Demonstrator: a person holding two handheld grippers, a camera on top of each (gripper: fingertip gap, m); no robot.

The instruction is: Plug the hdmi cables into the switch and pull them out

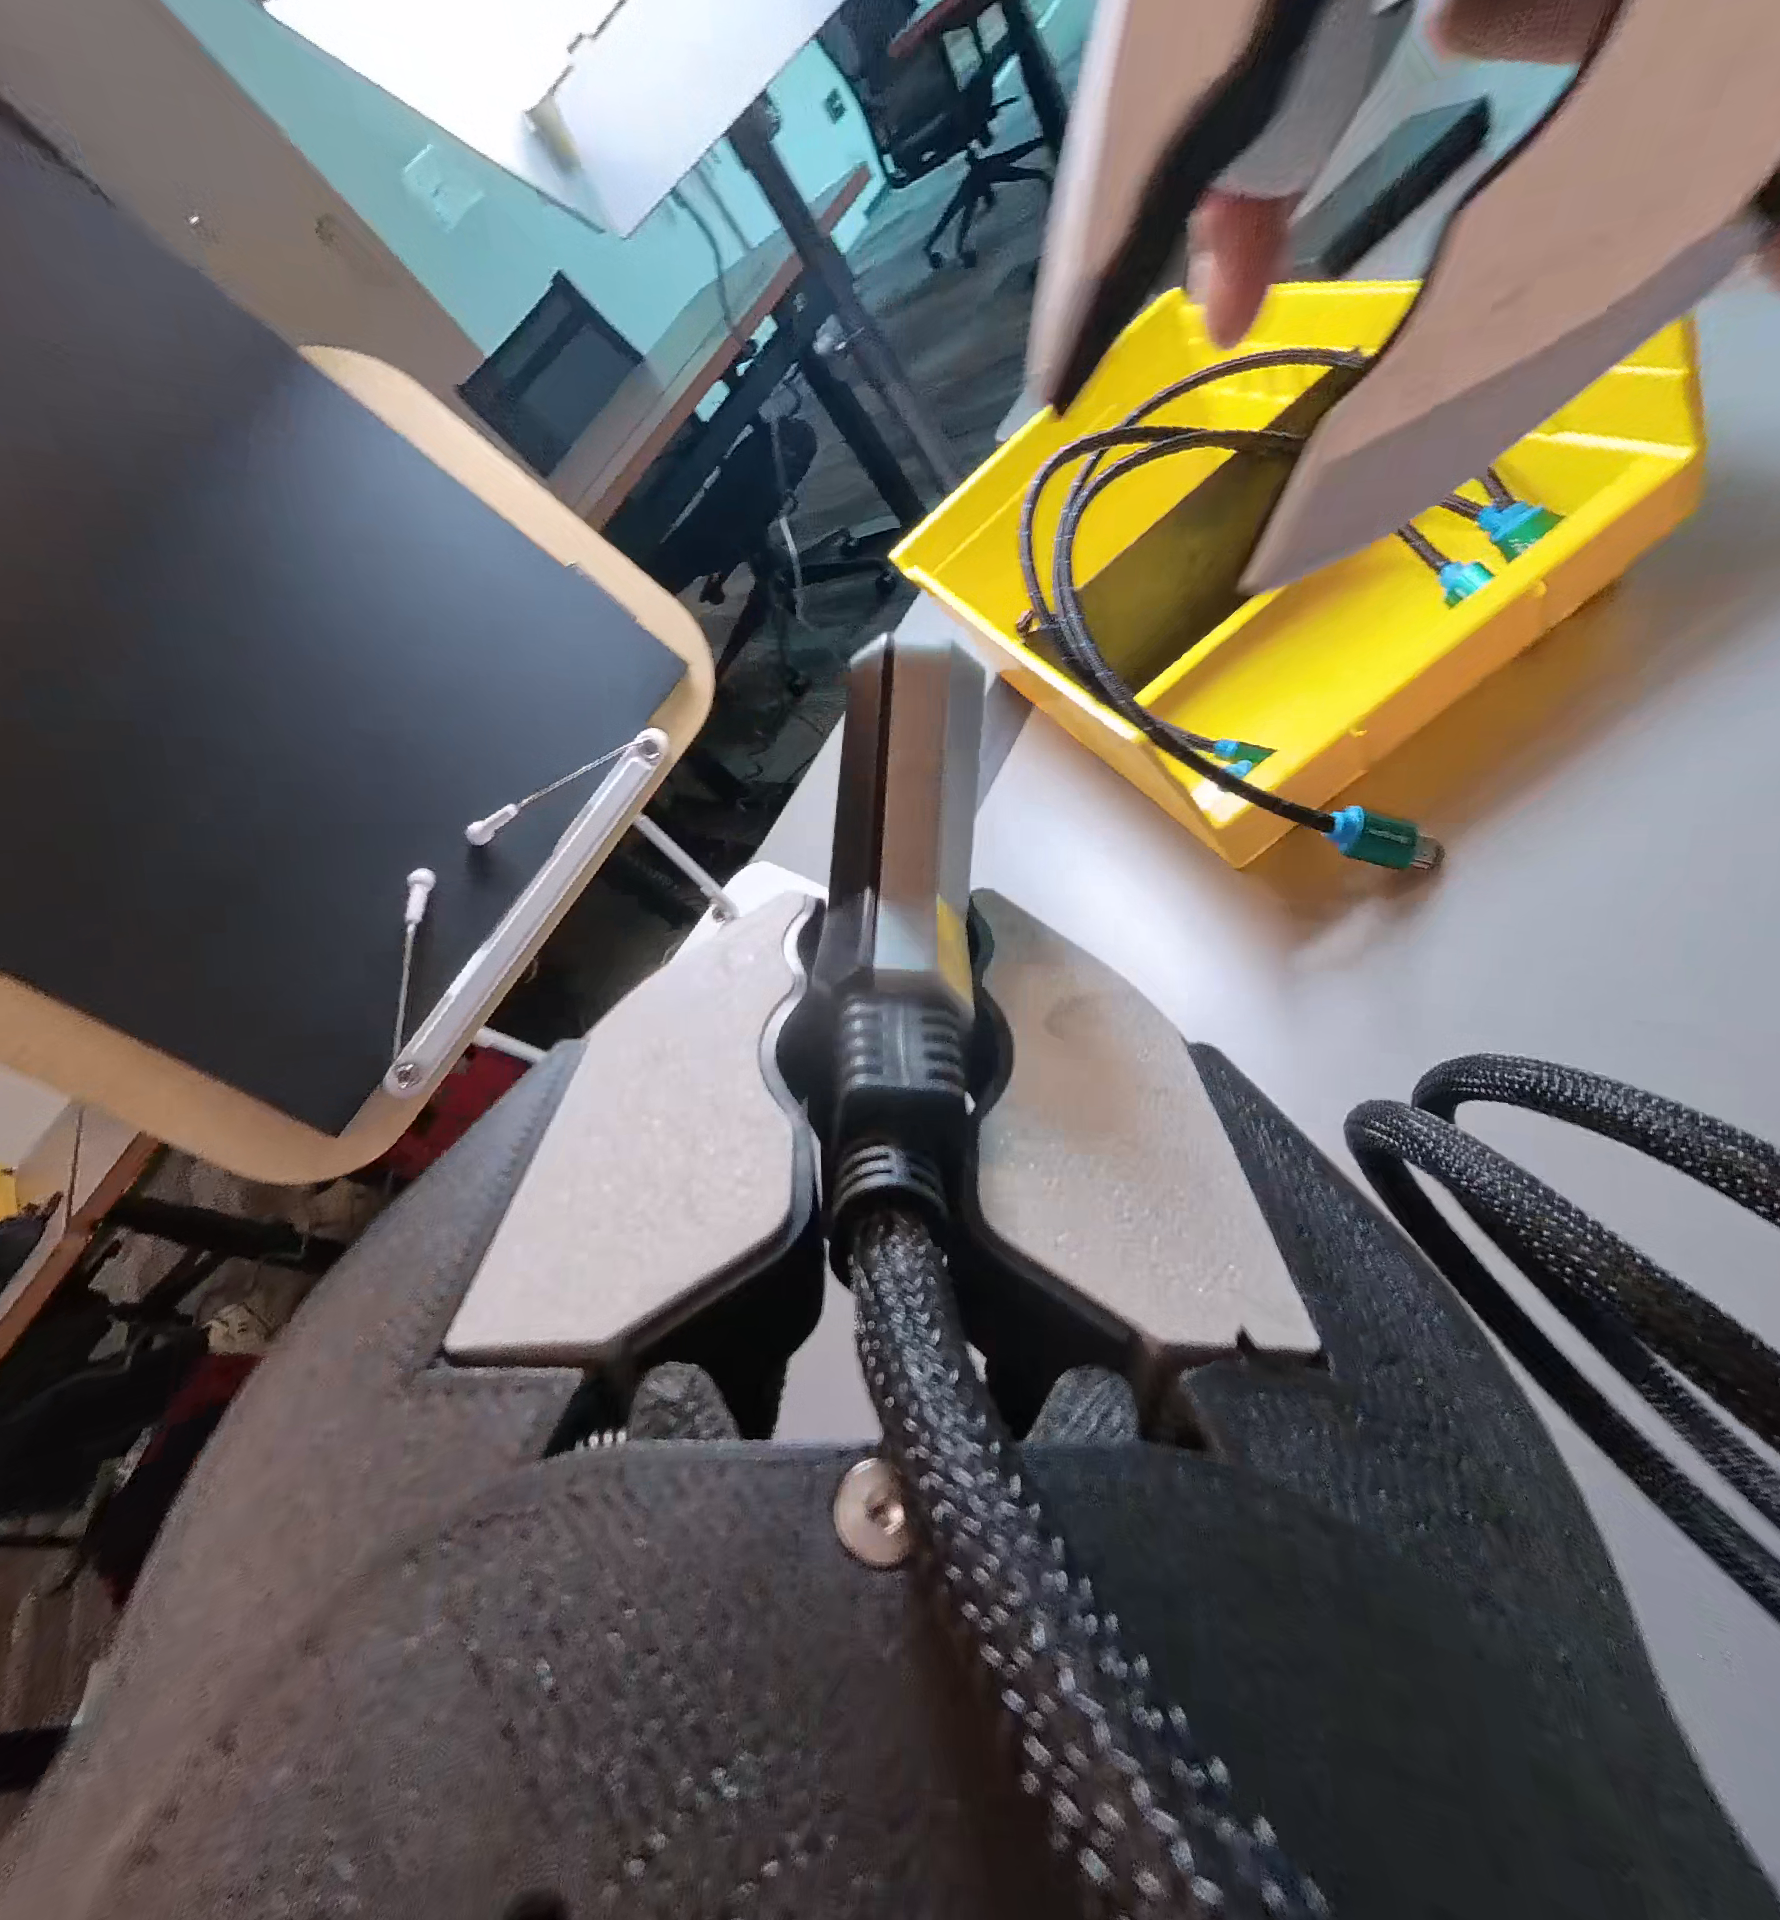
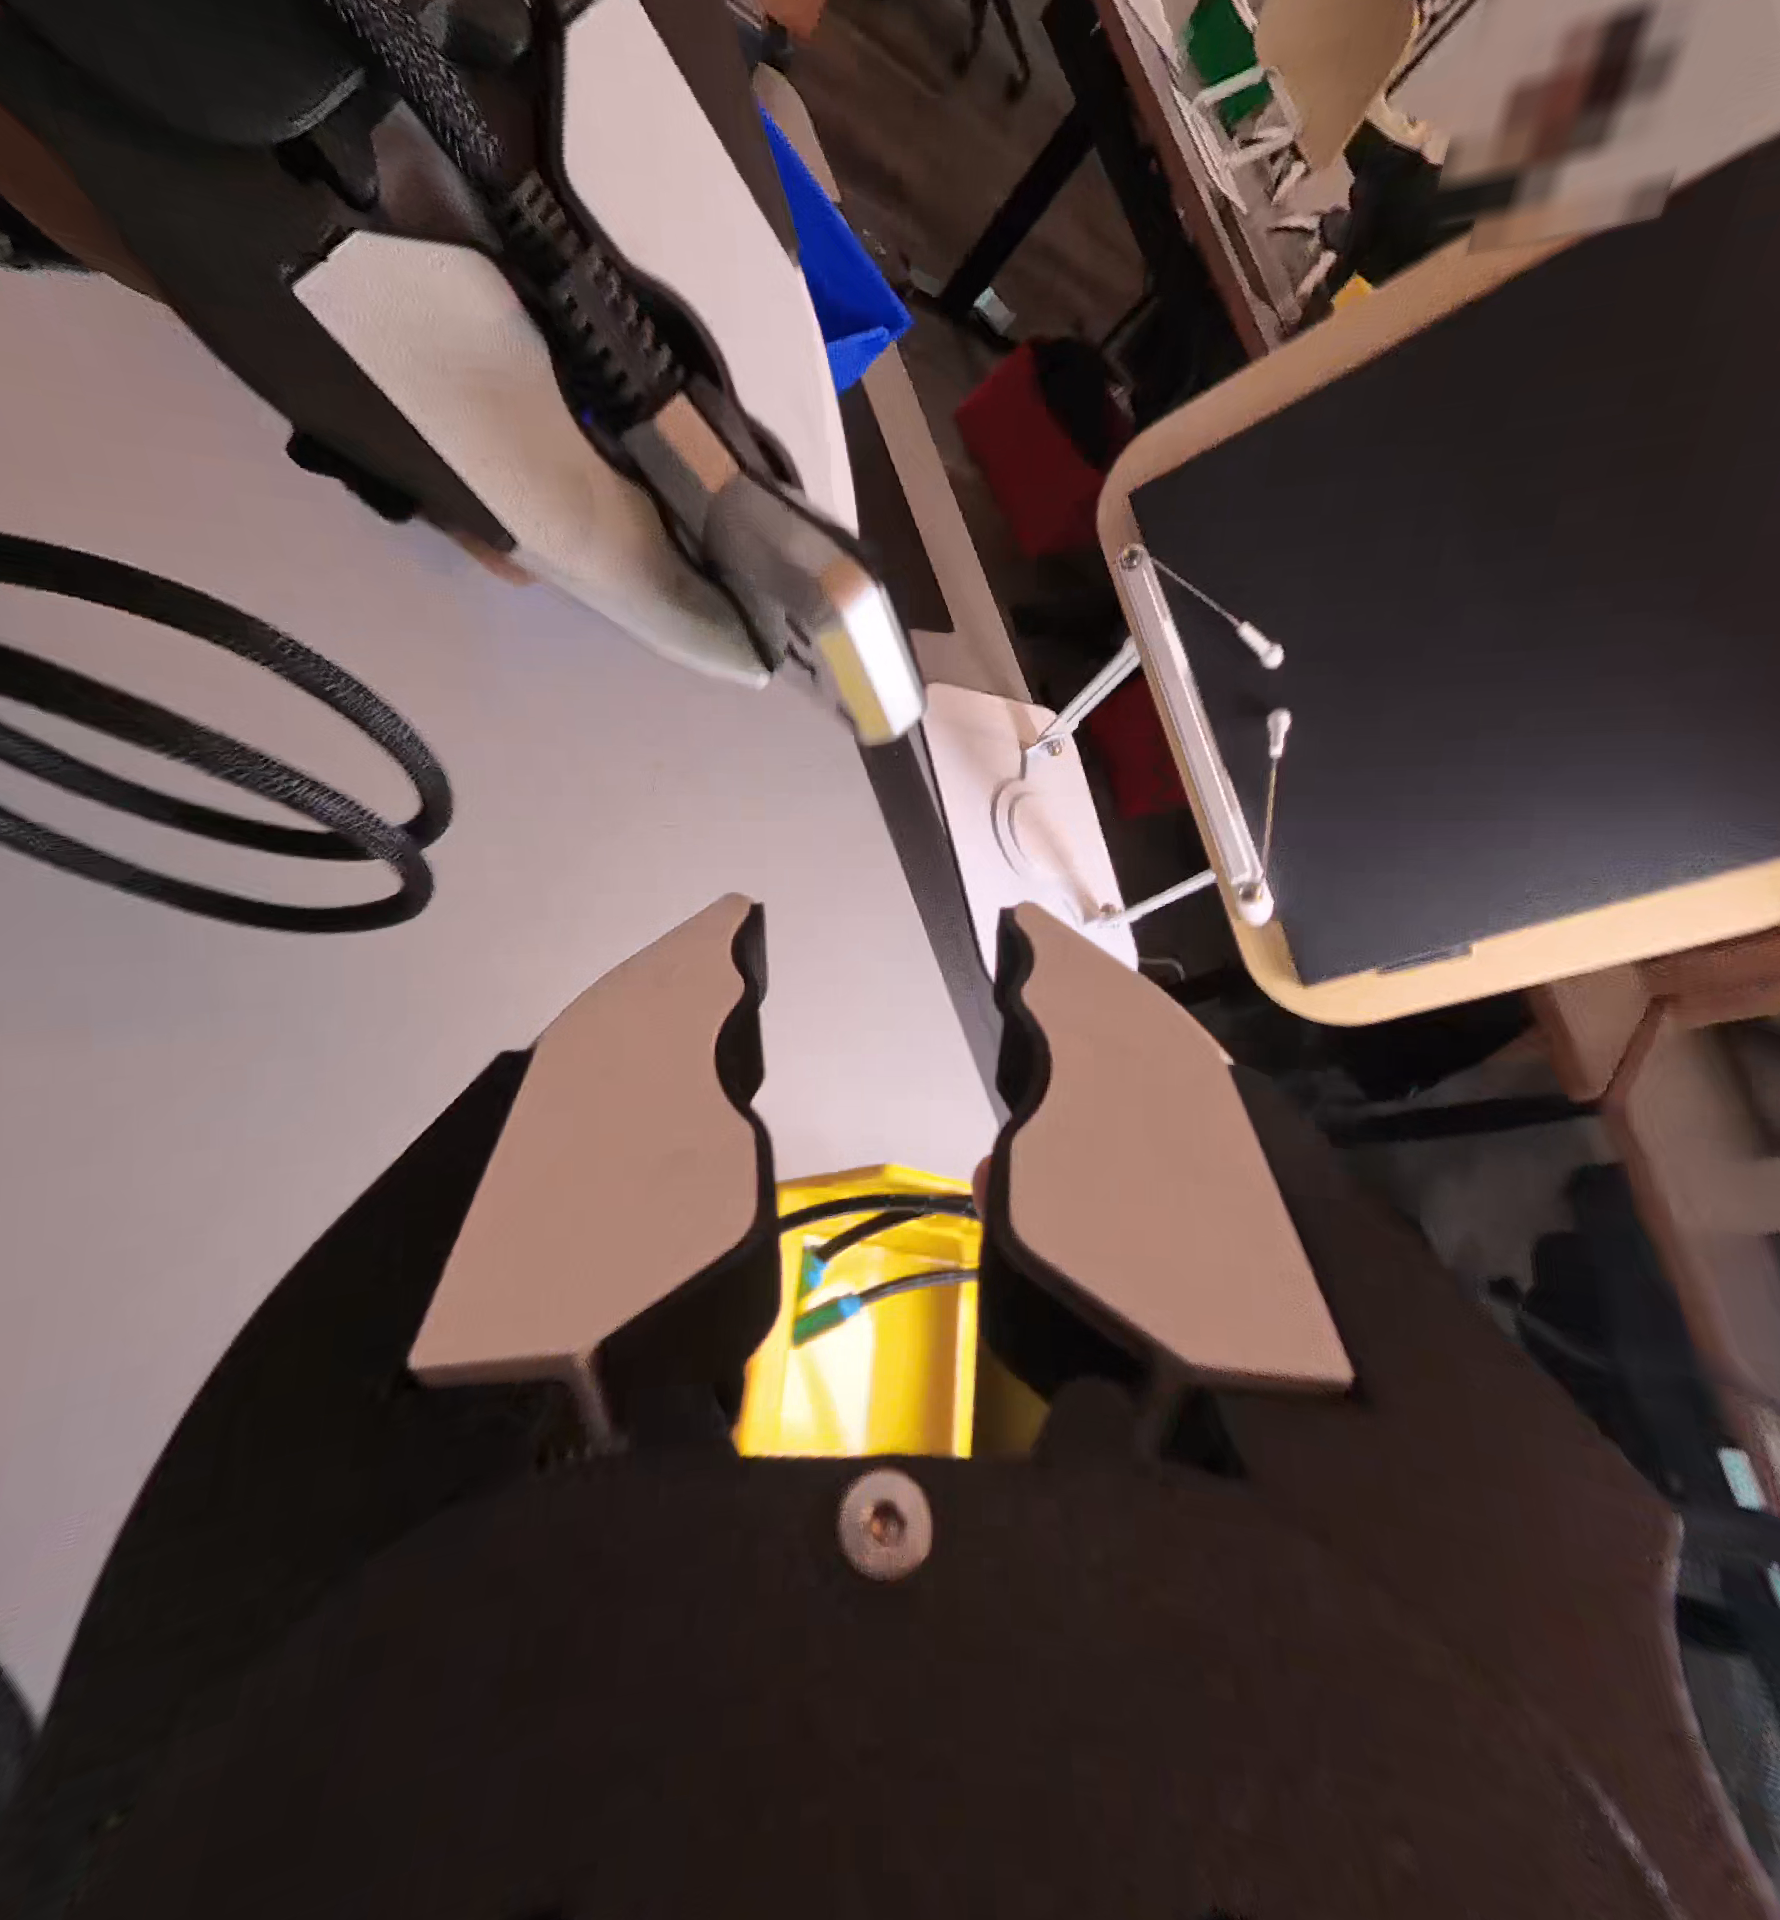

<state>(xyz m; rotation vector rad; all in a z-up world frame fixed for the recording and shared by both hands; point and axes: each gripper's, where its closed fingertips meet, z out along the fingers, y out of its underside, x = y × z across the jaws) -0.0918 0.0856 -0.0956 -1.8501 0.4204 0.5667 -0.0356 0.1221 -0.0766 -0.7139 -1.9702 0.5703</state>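
Observation:
My left gripper [image 1: 891, 935] is shut on the rear end of a small grey HDMI switch [image 1: 907, 790], which sticks out forward between the fingers. The black plug [image 1: 898, 1049] at its back and a braided cable [image 1: 948, 1455] run back over the gripper body. My right gripper [image 2: 881, 935] is open and empty, hovering over a yellow bin [image 2: 865, 1392]. The bin [image 1: 1312, 686] holds several black HDMI cables with blue-green plugs; one plug [image 1: 1379, 831] hangs over its near wall. The right gripper [image 1: 1166, 478] also shows above the bin in the left wrist view. The left gripper [image 2: 761, 623] with the switch [image 2: 855, 634] shows upper left in the right wrist view.
Loops of braided cable [image 2: 242, 790] lie on the grey table [image 1: 1488, 1039]. A black board with a tan rim [image 1: 242, 623] stands just past the table edge, also in the right wrist view [image 2: 1488, 675]. A blue bin [image 2: 844, 281] sits at the far edge. Desks and office chairs lie beyond.

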